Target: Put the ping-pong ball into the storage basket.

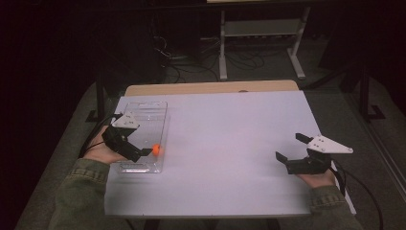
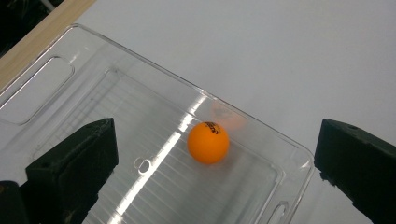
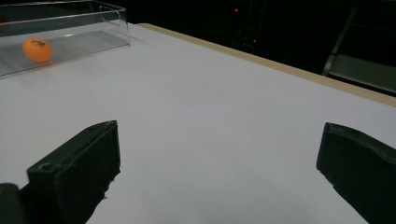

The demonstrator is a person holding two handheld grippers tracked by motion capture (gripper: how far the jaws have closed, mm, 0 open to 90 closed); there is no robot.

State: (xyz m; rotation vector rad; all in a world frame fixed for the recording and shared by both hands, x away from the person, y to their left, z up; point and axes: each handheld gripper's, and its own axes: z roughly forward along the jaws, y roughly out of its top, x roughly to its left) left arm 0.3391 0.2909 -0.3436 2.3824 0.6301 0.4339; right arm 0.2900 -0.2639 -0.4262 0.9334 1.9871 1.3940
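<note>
An orange ball lies on the floor of a clear plastic tray at the left of the table, close to the tray's right wall. My left gripper hovers over the tray's near end, open. In the left gripper view the ball rests just ahead of the wide-apart jaws, untouched, inside the tray. My right gripper is open and empty at the right side of the table, low over the white surface. The right gripper view looks across to the ball and the tray far off.
A white sheet covers the table, with a wooden edge showing at the back. Behind the table, in the dark, stand a white shelf frame and cables on the floor. A sleeved forearm enters at each lower corner.
</note>
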